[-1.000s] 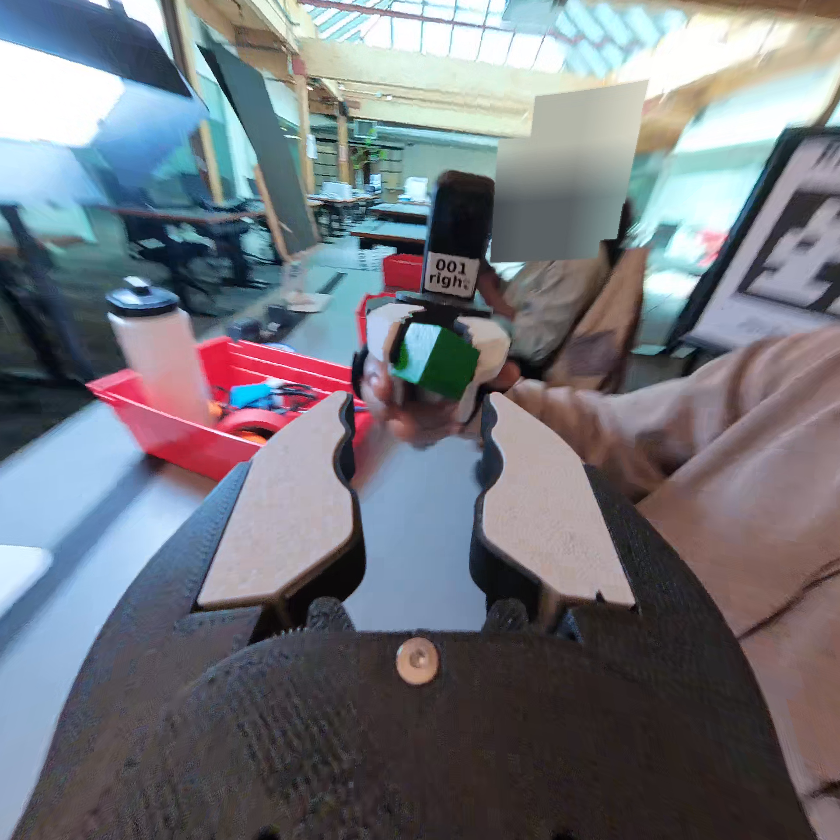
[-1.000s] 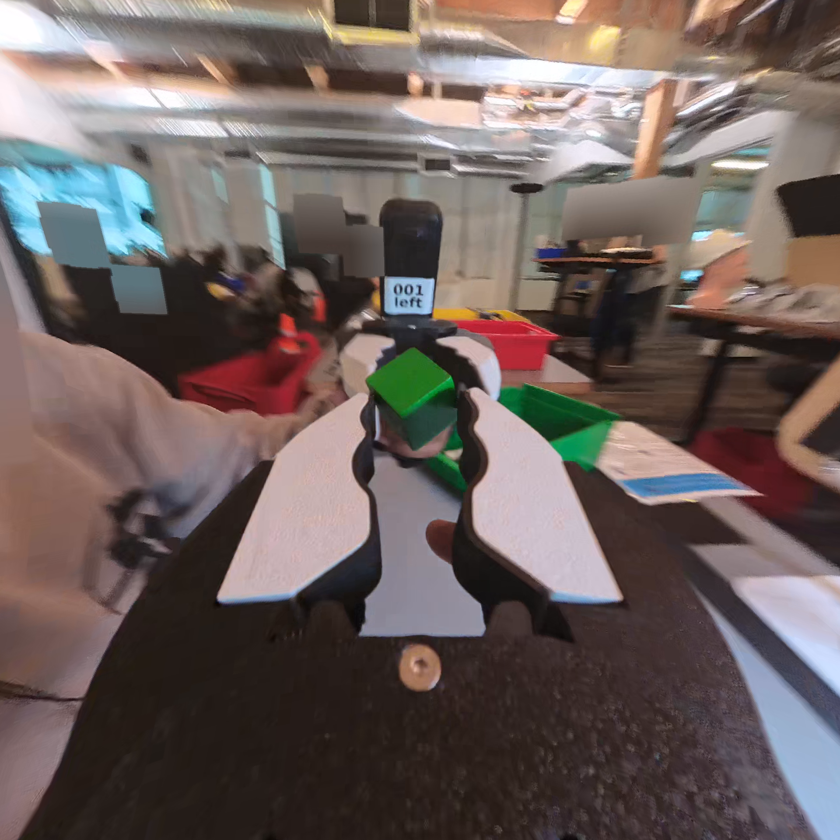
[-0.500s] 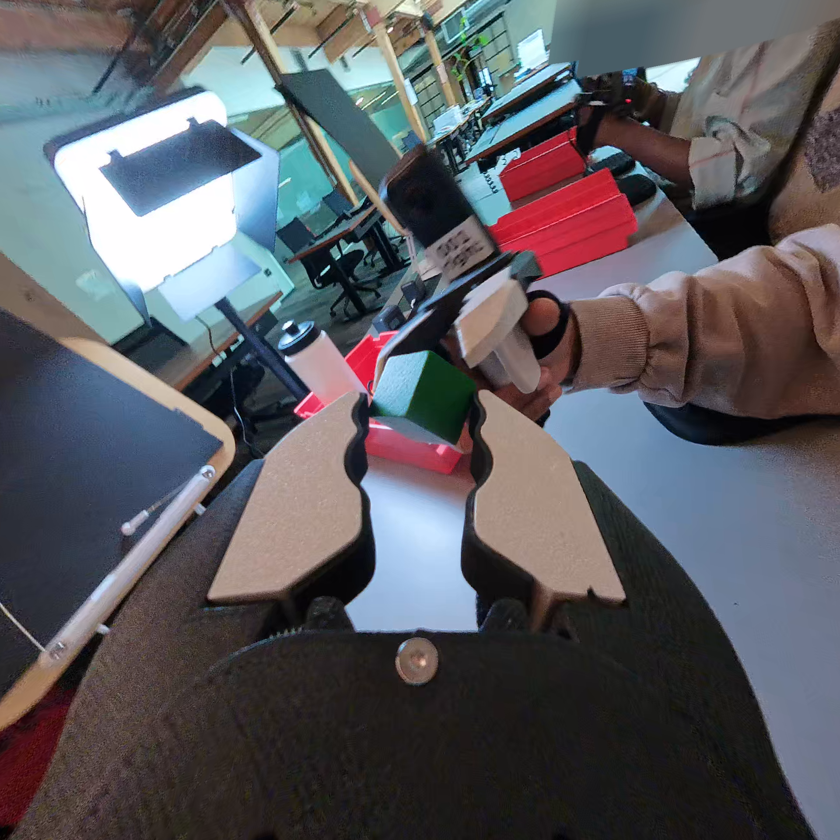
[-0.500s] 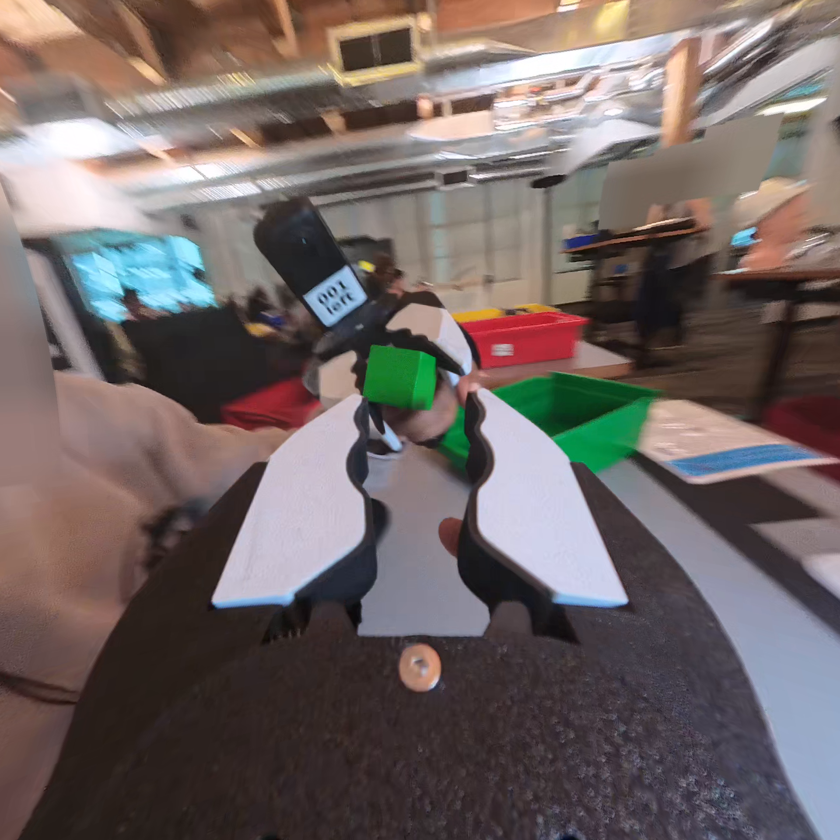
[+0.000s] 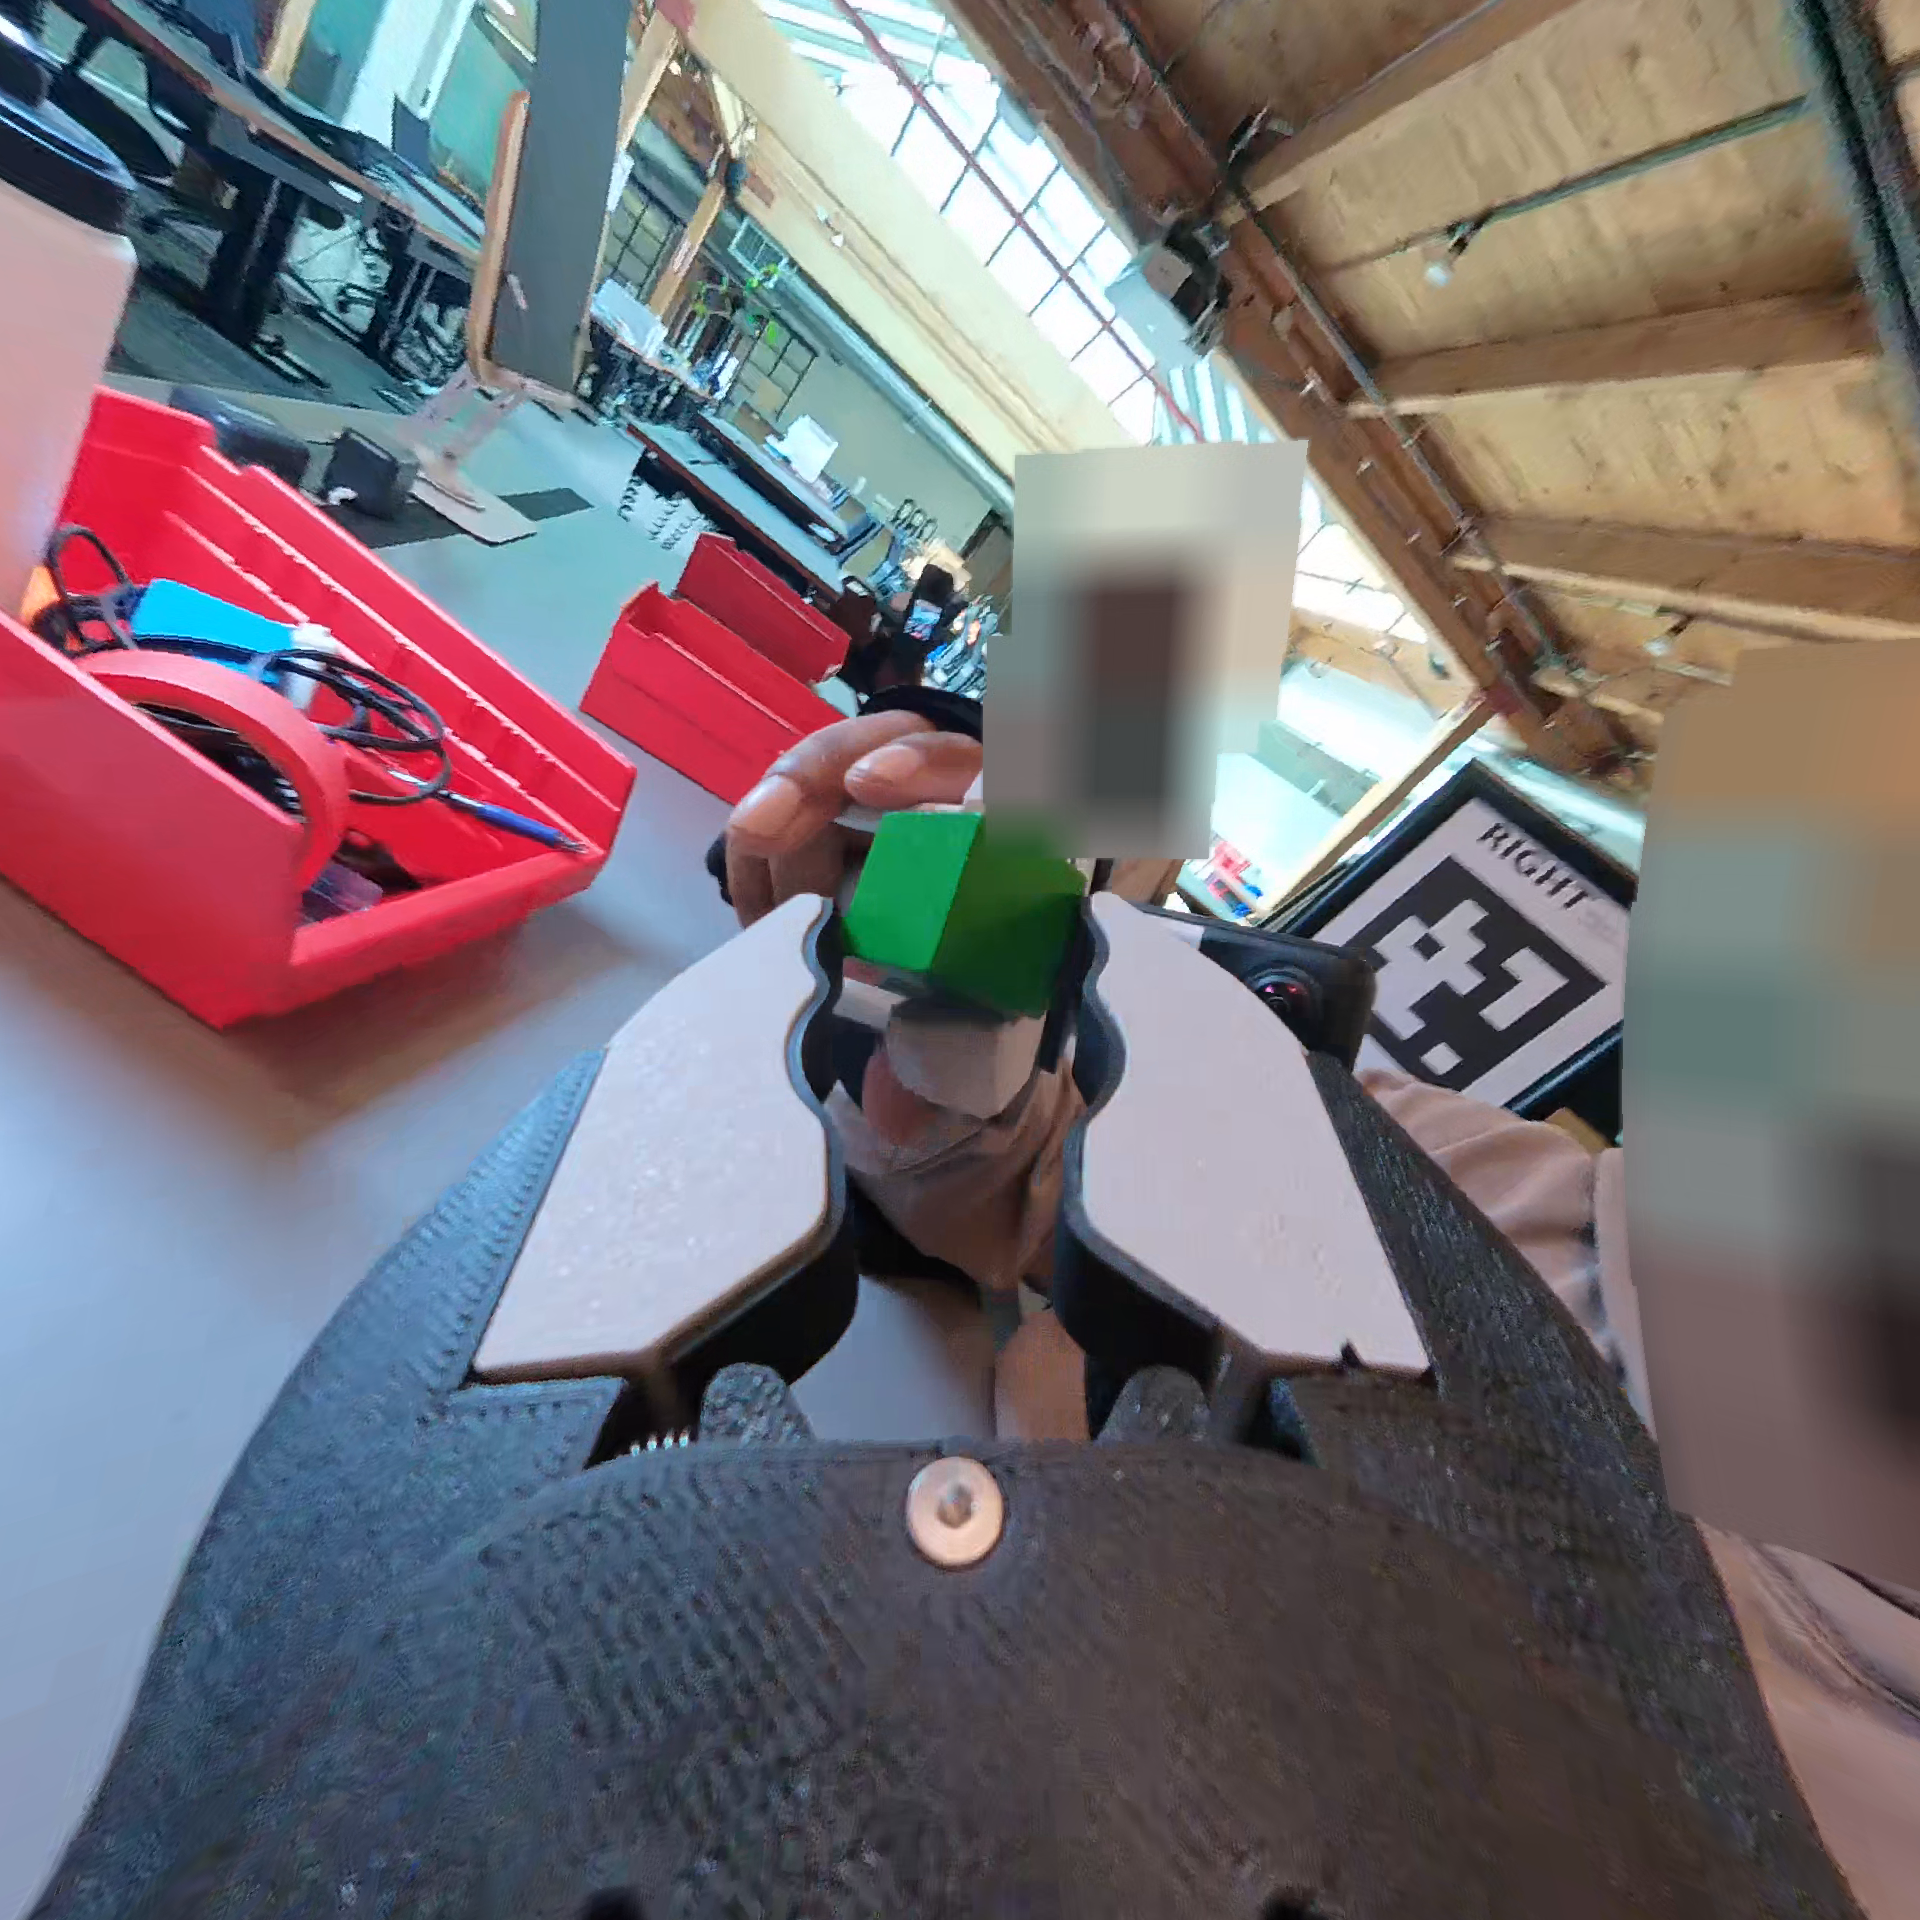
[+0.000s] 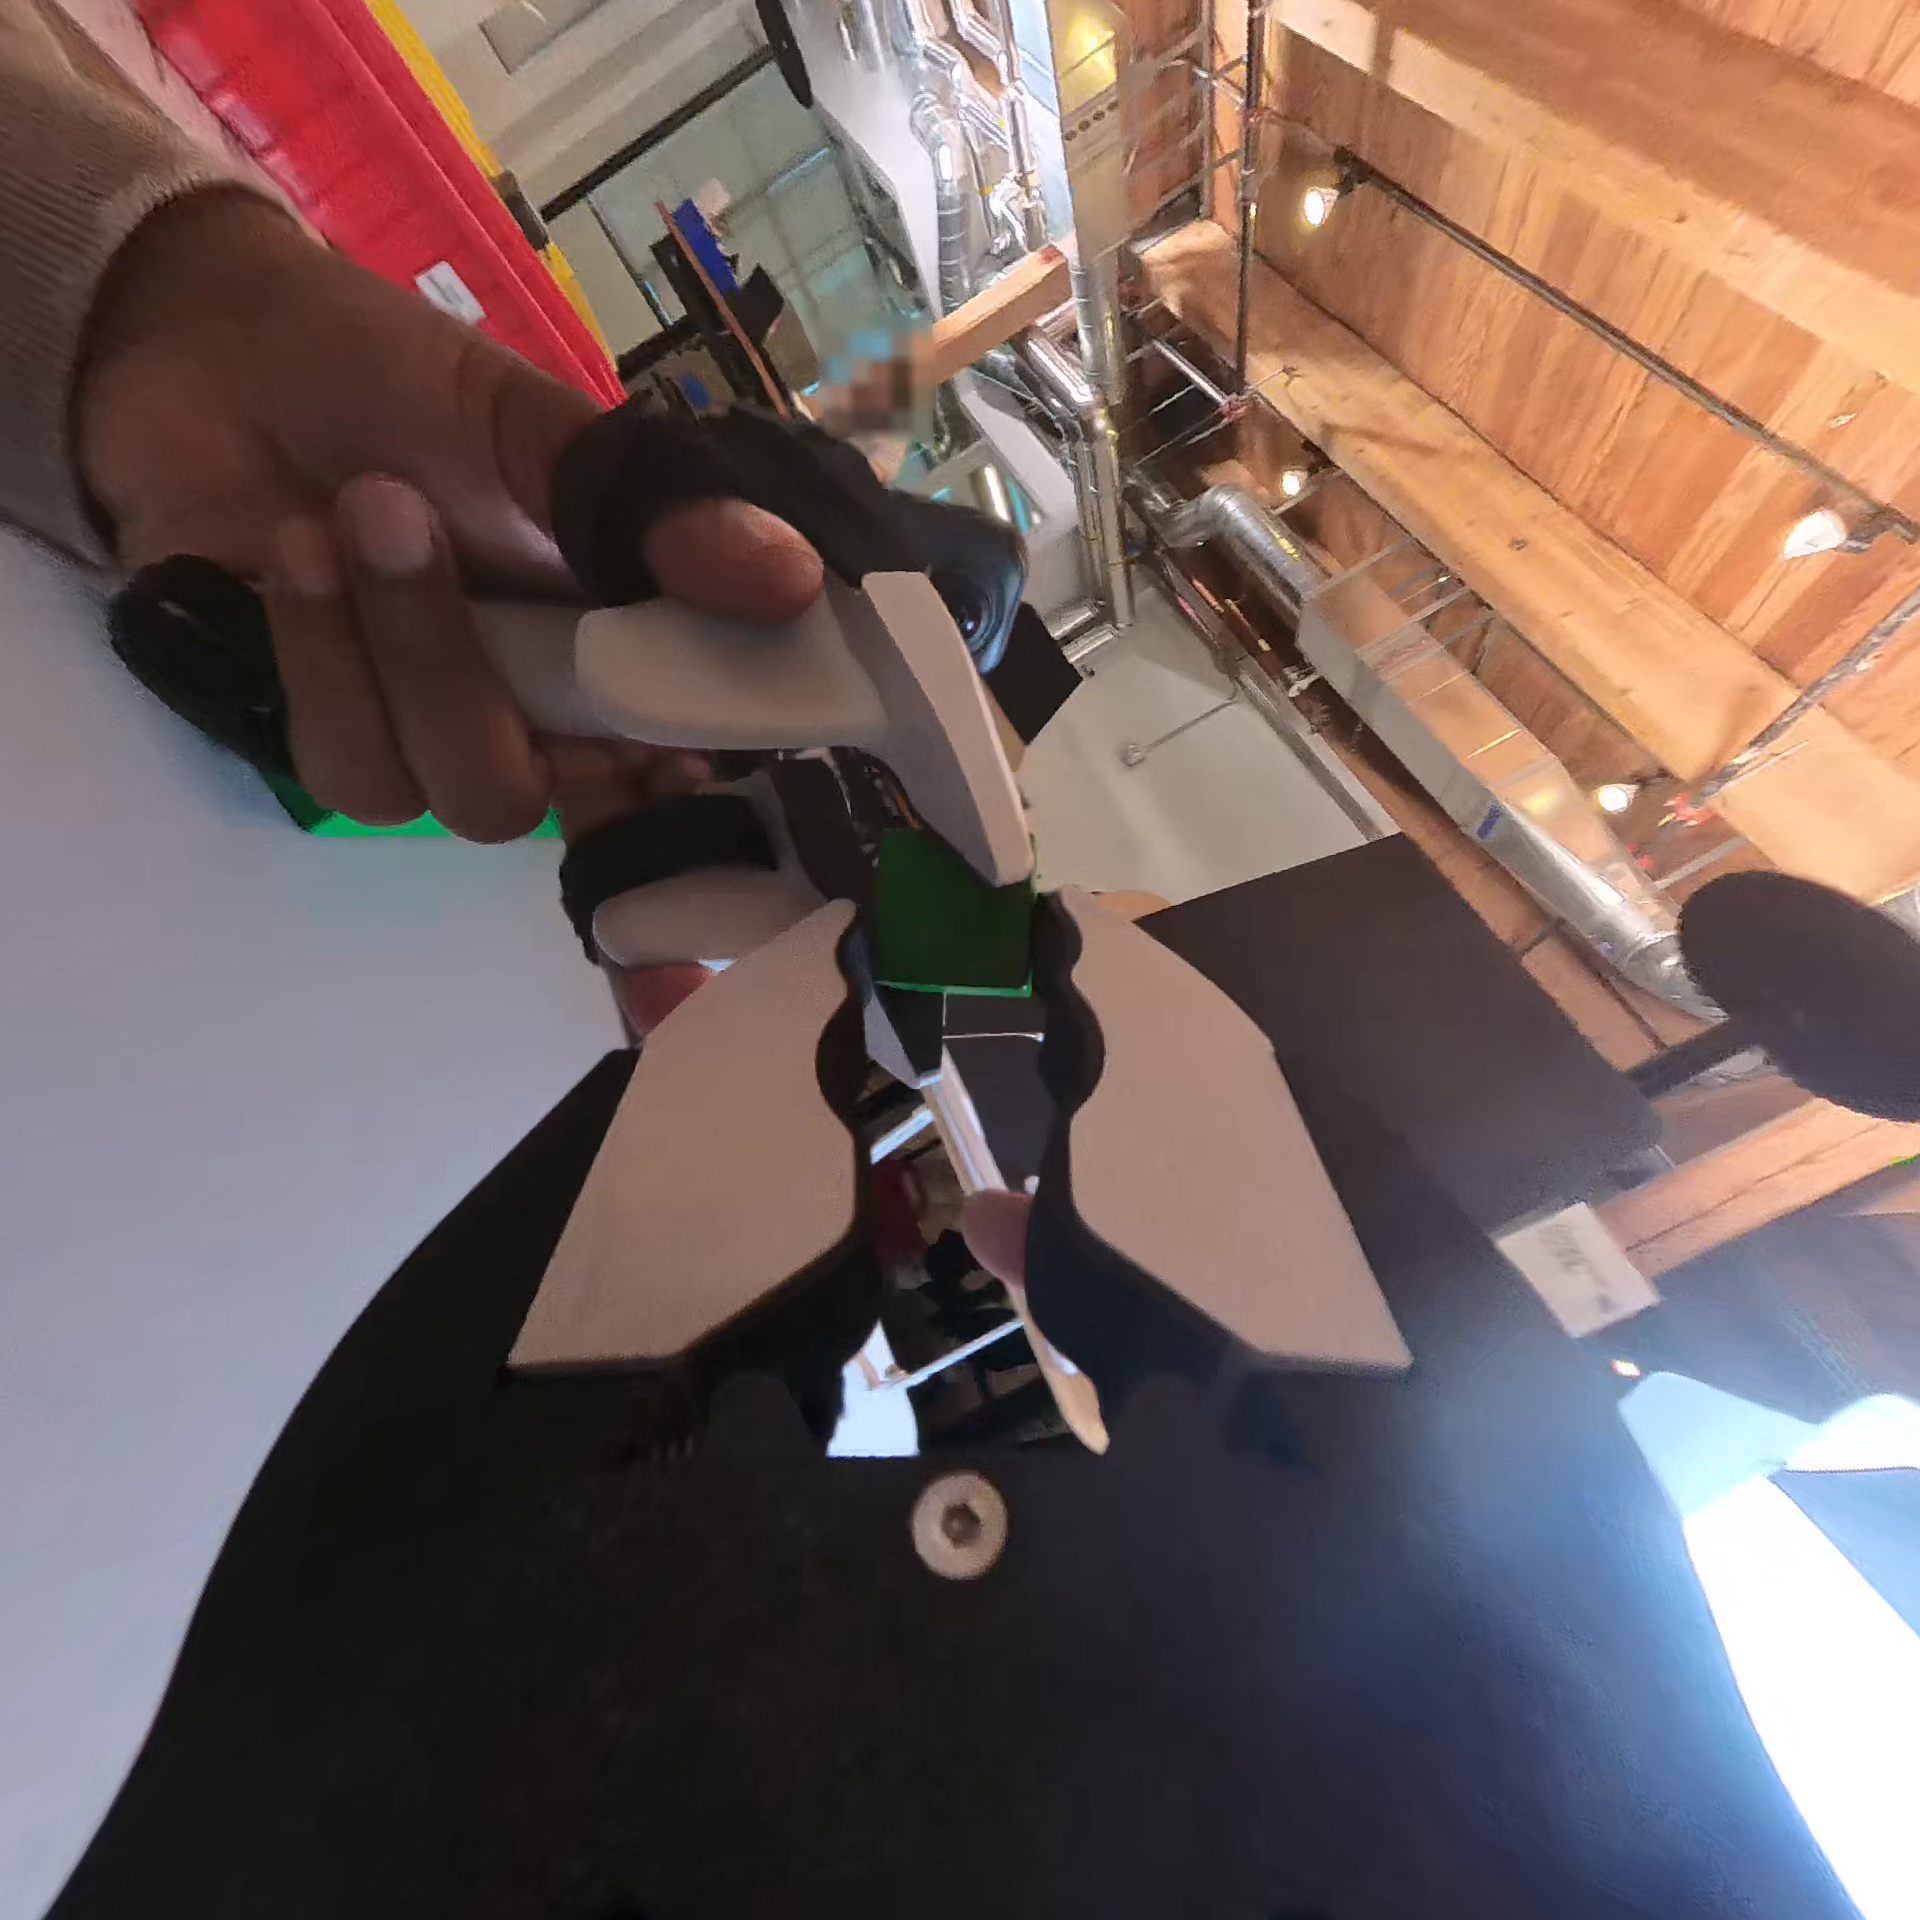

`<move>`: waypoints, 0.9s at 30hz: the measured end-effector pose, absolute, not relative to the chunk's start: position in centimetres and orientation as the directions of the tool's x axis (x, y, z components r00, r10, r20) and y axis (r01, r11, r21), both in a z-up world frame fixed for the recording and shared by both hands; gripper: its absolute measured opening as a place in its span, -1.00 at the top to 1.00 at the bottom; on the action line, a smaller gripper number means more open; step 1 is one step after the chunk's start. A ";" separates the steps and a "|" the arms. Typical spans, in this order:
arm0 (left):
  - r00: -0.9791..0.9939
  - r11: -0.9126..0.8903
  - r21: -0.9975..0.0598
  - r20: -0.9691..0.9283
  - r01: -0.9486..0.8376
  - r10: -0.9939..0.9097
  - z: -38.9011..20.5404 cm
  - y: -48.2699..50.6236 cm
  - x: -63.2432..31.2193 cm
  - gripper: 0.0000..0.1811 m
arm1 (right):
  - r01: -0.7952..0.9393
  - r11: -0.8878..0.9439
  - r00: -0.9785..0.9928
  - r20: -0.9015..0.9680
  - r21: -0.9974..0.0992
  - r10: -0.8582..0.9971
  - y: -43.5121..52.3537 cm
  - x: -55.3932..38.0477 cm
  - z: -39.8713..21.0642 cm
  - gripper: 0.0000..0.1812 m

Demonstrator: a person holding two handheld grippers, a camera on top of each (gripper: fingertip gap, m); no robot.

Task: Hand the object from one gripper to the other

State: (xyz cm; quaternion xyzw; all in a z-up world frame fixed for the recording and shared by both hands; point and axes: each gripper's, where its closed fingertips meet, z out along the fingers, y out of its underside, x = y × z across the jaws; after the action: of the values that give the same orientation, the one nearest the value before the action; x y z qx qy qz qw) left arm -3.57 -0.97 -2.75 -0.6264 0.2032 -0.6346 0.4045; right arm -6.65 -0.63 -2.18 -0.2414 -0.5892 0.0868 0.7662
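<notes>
A green cube (image 5: 951,914) is held in the air between both grippers. In the left wrist view, my left gripper (image 5: 956,925) has its two fingertips against the cube's sides. The right gripper's grey fingers (image 5: 951,1055) show above and below the cube. In the right wrist view, my right gripper (image 6: 951,925) has its tips pressed on the same cube (image 6: 951,930). The left gripper's fingers (image 6: 935,717) cross it from above and below. A bare hand (image 6: 343,582) holds the left gripper's handle.
A red bin (image 5: 156,862) with a tape roll and cables stands on the grey table (image 5: 208,1143) at the left. More red bins (image 5: 717,665) stand farther back. A black-and-white marker board (image 5: 1475,956) stands at the right. A sleeved arm (image 5: 1507,1174) lies right of the grippers. Both grippers' tips are close together, under 4 cm apart.
The cube was in the right gripper alone. The left gripper has come up to it and closed on it. Both grippers have tilted and rolled, so the views have turned.
</notes>
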 end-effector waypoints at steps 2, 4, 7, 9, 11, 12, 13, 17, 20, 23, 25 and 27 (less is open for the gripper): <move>0.069 -0.574 -0.772 0.611 0.274 -0.788 -2.2 -1.3 -3.5 0.56 | 0.081 0.794 0.261 0.782 -0.602 0.566 -0.9 -6.3 -1.6 0.68; 0.108 -0.477 -0.828 0.525 0.295 -0.844 -1.4 -1.4 -4.0 0.55 | -0.052 0.642 0.210 0.620 -0.765 0.756 -0.9 -5.5 -0.5 0.68; 0.281 -0.258 -0.935 0.323 0.243 -0.904 -0.8 -1.1 -5.2 0.46 | -0.223 0.290 -0.002 0.298 -0.931 0.955 -1.0 -4.4 0.6 0.68; 0.386 -0.074 -0.979 0.143 0.188 -0.912 -0.3 -1.1 -5.8 0.50 | -0.313 0.034 -0.182 0.095 -0.949 0.979 -1.2 -3.5 1.3 0.68; 0.458 0.088 -0.990 -0.029 0.108 -0.888 -0.1 -1.4 -5.8 0.51 | -0.343 -0.177 -0.339 -0.054 -0.923 0.939 -1.3 -3.1 1.5 0.68; 0.479 0.153 -0.986 -0.104 0.064 -0.872 -0.2 -1.5 -5.7 0.51 | -0.338 -0.270 -0.414 -0.115 -0.901 0.903 -1.4 -3.1 1.4 0.69; 0.487 0.207 -0.978 -0.170 0.023 -0.857 -0.3 -1.7 -5.4 0.51 | -0.320 -0.360 -0.488 -0.174 -0.876 0.856 -1.6 -3.2 1.2 0.69; 0.394 0.310 -0.950 -0.298 -0.034 -0.870 -0.8 -3.7 -4.0 0.48 | -0.130 -0.541 -0.729 -0.289 -0.831 0.620 -4.1 -3.8 -0.6 0.68; 0.238 0.270 -0.958 -0.285 -0.092 -0.929 -2.2 -5.6 -3.5 0.49 | 0.017 -0.440 -0.744 -0.305 -0.898 0.595 -5.9 -4.5 -3.2 0.68; 0.163 0.323 -0.881 -0.395 -0.345 -0.904 -5.6 -6.0 -3.5 0.48 | 0.189 -0.291 -0.678 -0.340 -0.938 0.652 -6.6 -5.3 -6.1 0.68; 0.159 0.339 -0.786 -0.477 -0.516 -0.864 -7.7 -5.1 -4.0 0.49 | 0.300 -0.201 -0.594 -0.347 -0.933 0.726 -6.3 -5.9 -8.1 0.68; 0.136 0.354 -0.703 -0.538 -0.617 -0.832 -9.2 -4.5 -4.3 0.57 | 0.394 -0.198 -0.486 -0.387 -0.897 0.784 -5.2 -6.4 -9.5 0.68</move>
State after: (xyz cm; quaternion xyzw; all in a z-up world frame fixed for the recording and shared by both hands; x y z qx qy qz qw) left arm -4.30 -4.46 -9.18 -0.5582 0.6486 -0.1062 0.5064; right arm -6.40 -5.18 -9.47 -0.4809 -0.6125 0.6065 0.1606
